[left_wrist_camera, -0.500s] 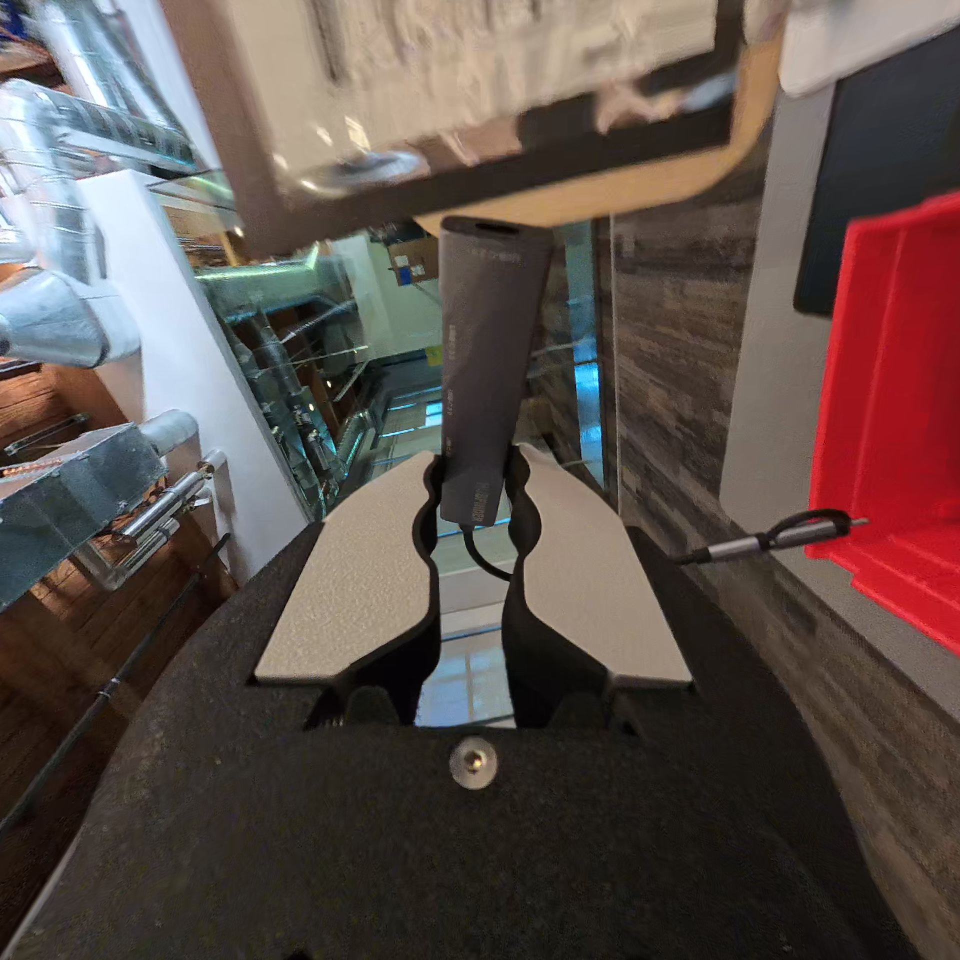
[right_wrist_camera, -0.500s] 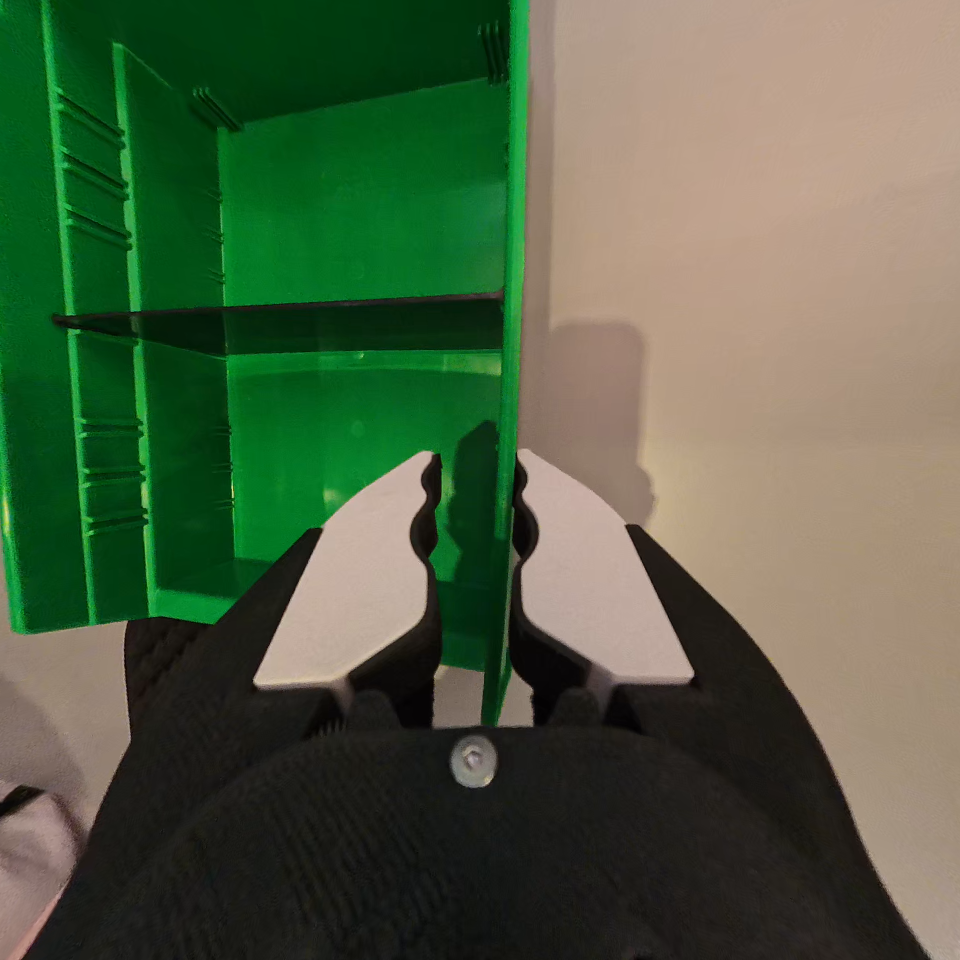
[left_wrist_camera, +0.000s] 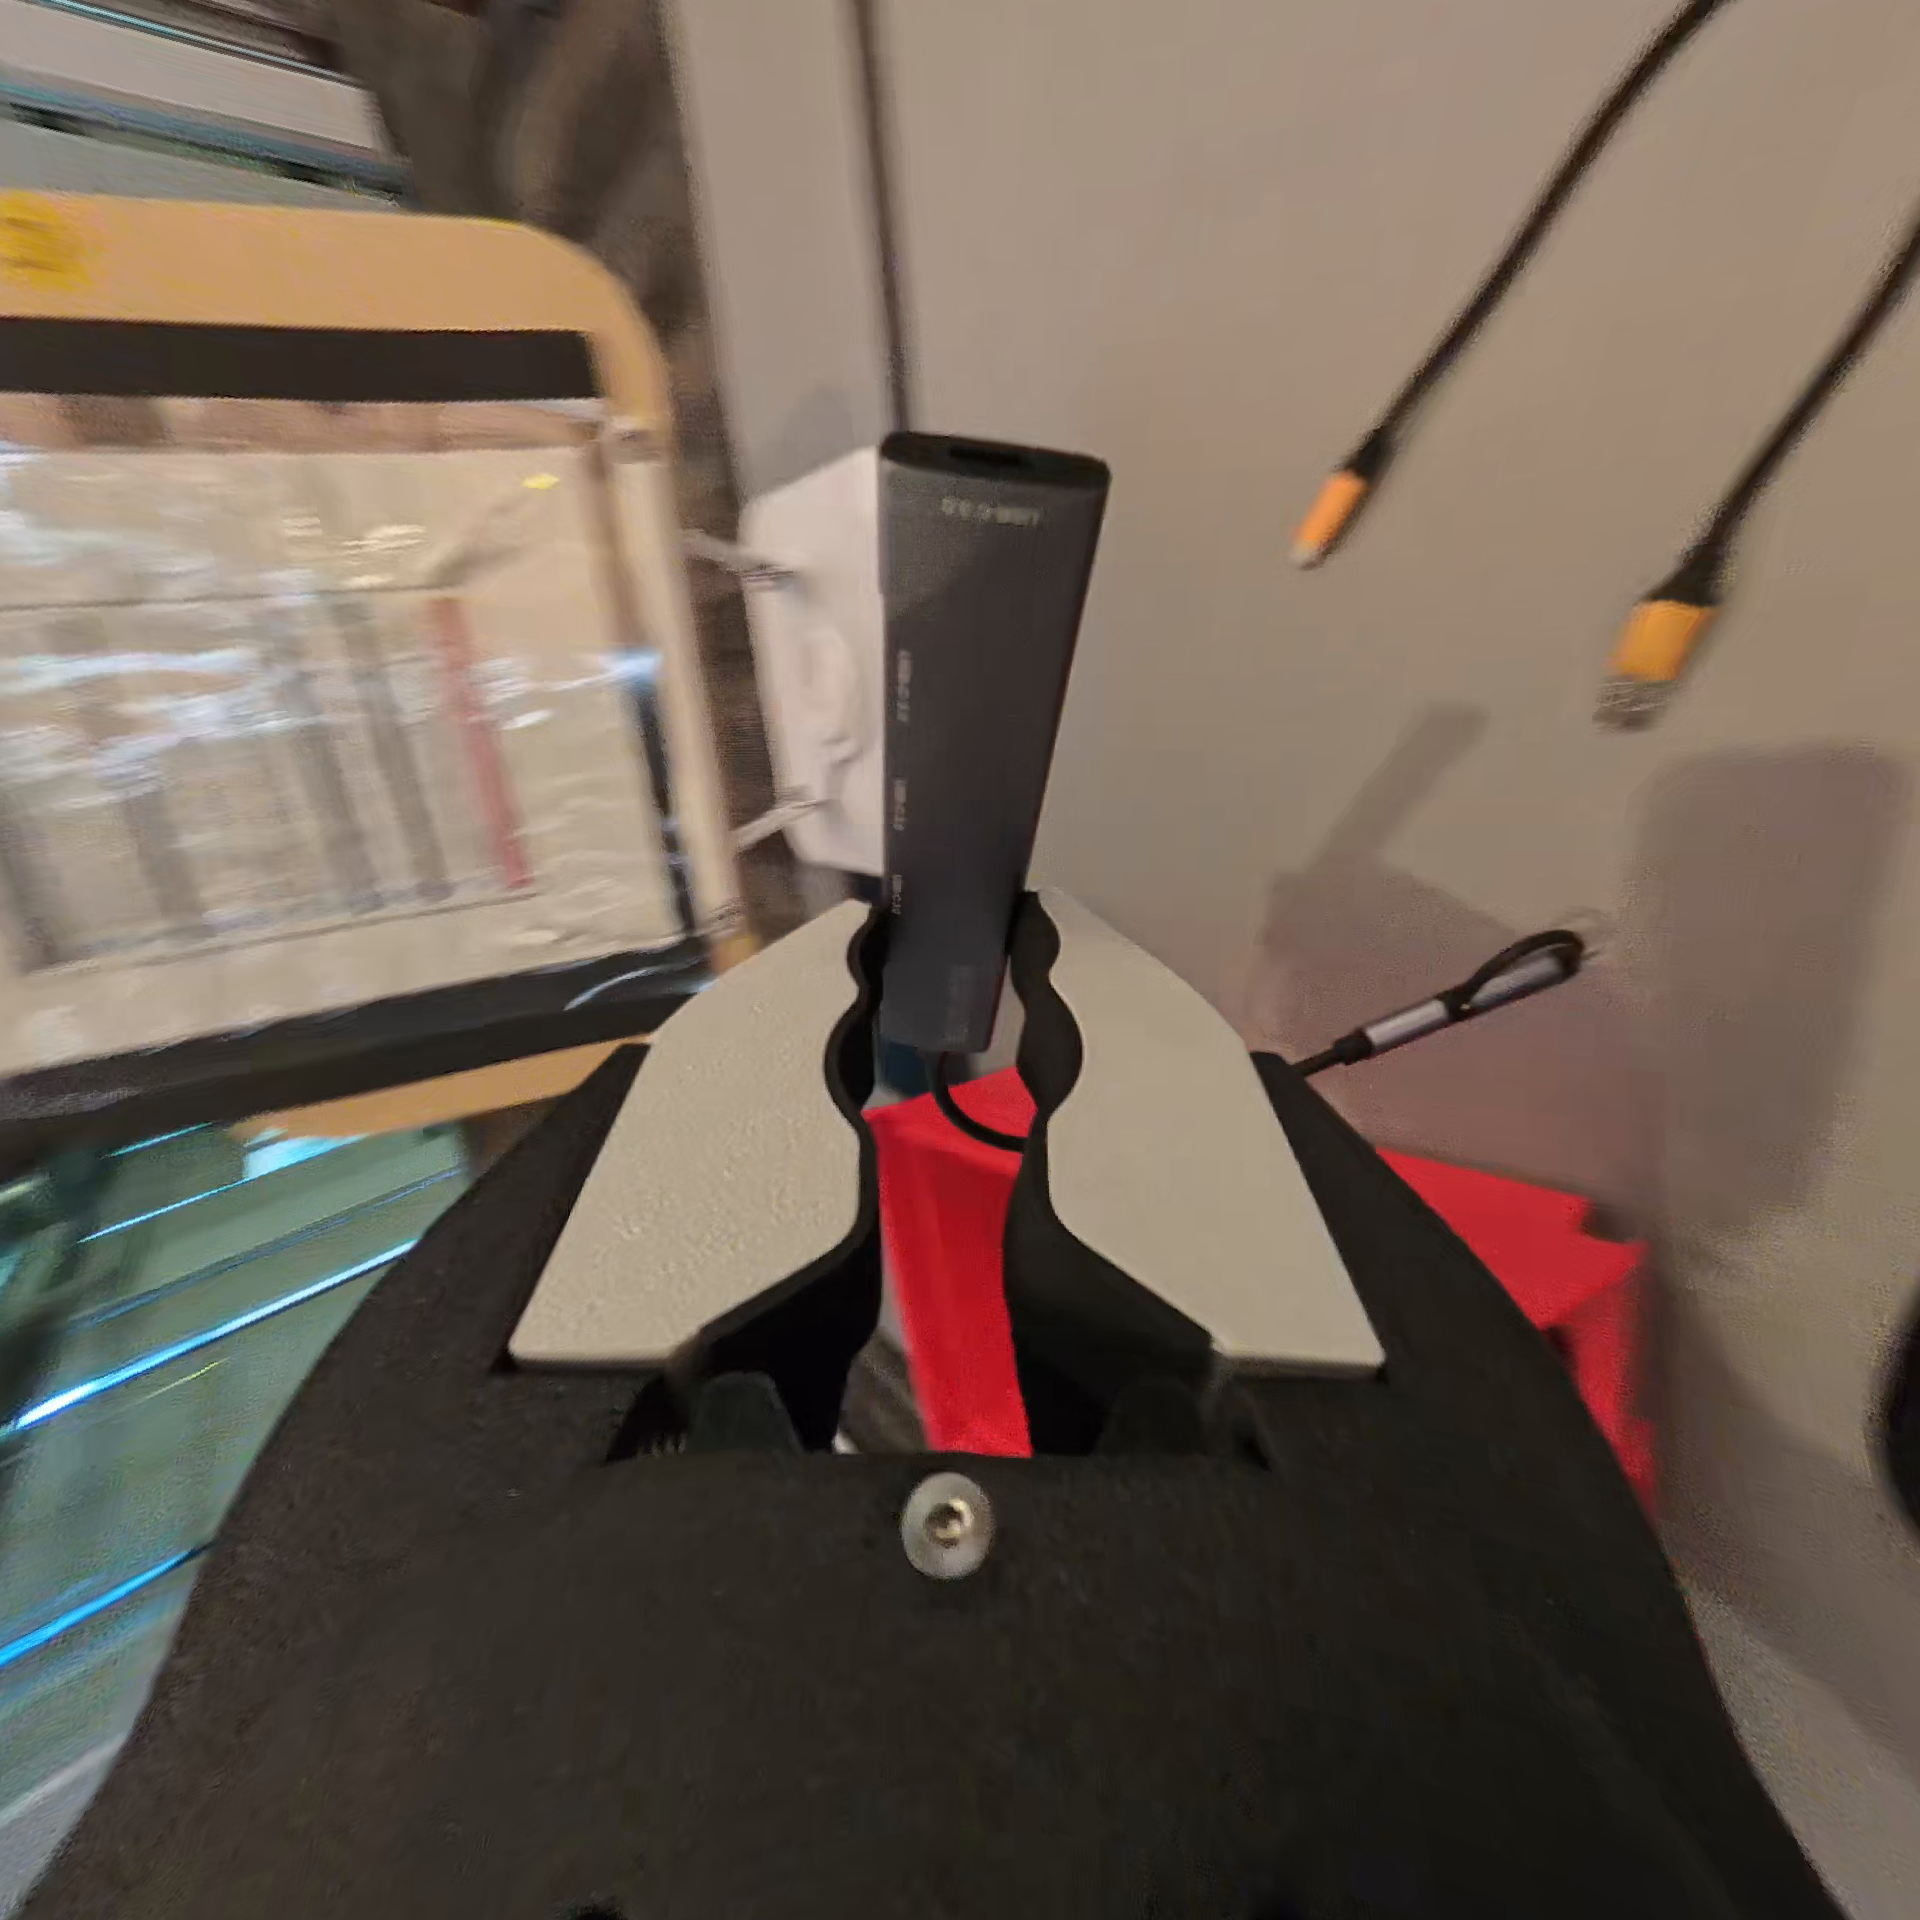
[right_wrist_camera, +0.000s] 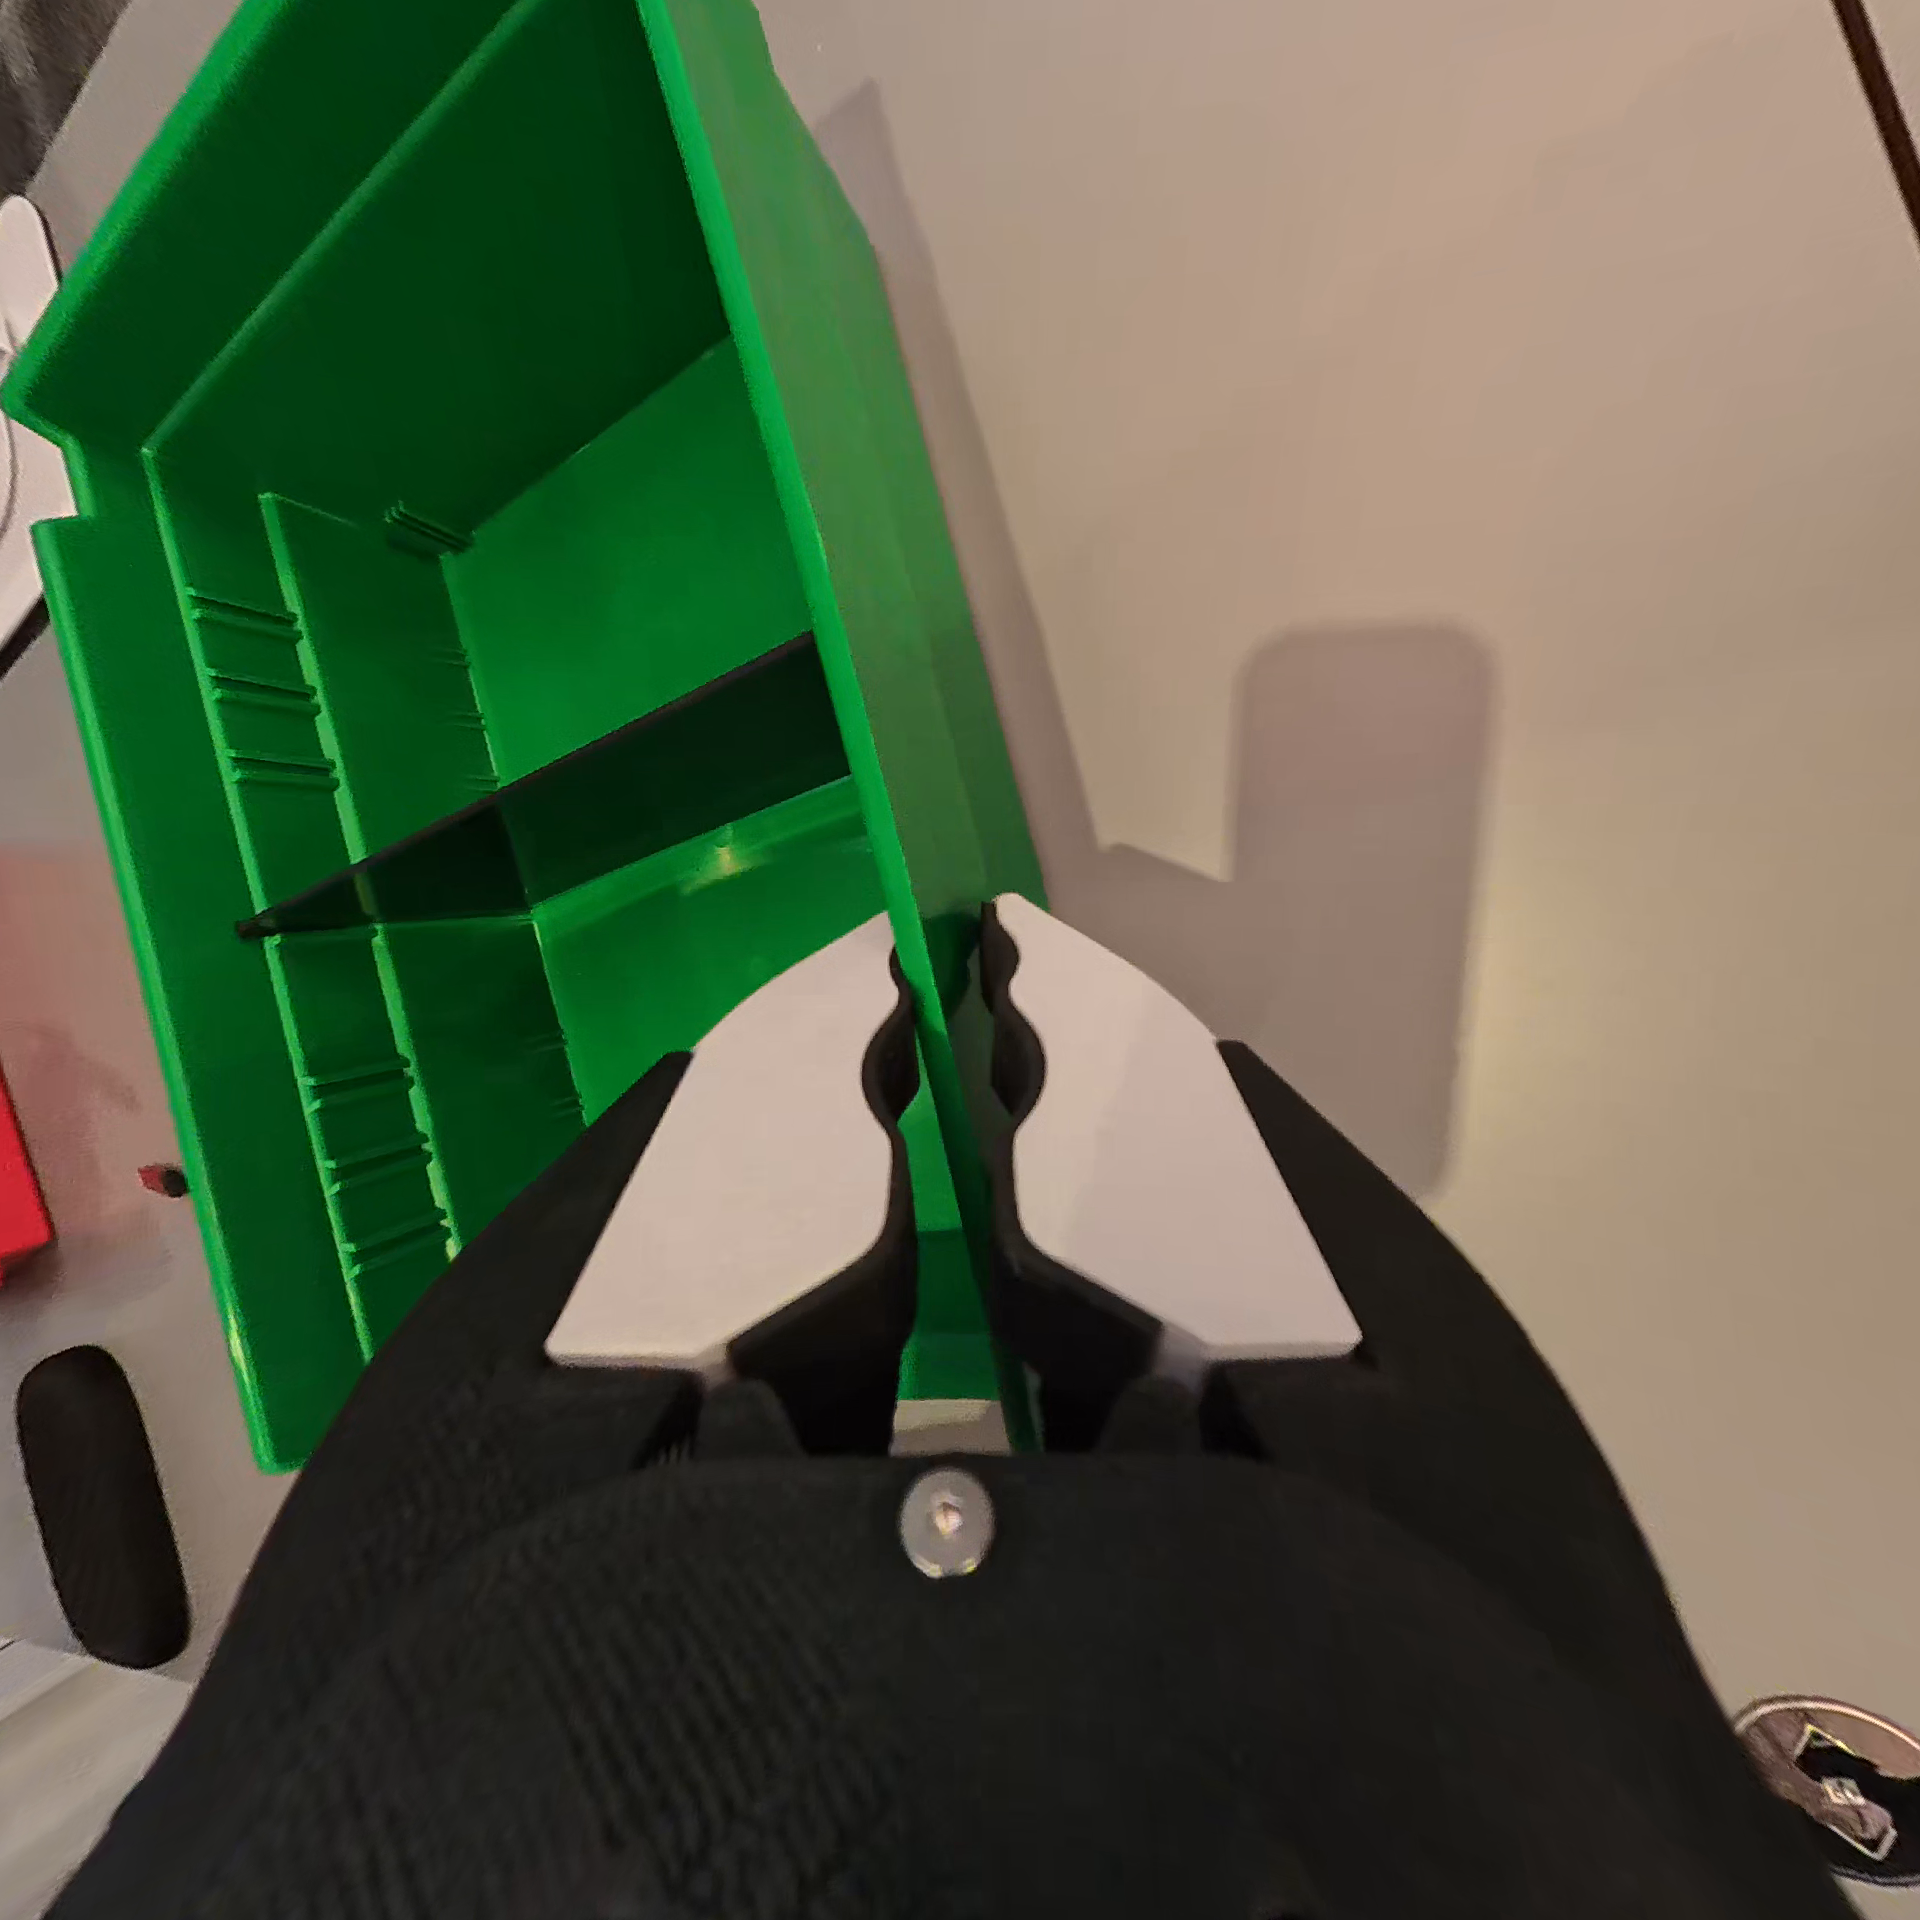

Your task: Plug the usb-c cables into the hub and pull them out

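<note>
Your right claw [right_wrist_camera: 940, 935] straddles the right side wall of the green bin [right_wrist_camera: 436, 665]: the left finger lies inside the bin, the right finger outside it, and the thin wall runs up through the narrow gap between them. Whether the pads press on the wall cannot be told. A dark divider [right_wrist_camera: 582, 831] crosses the bin's interior from wall to wall. The bin rests on a pale worktop [right_wrist_camera: 1455, 416]. A red object [right_wrist_camera: 16, 1174] shows at the left edge.

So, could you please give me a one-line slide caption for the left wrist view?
Left claw grips a dark grey hub upright, with two orange-tipped cables lying beyond on the grey table.
</note>
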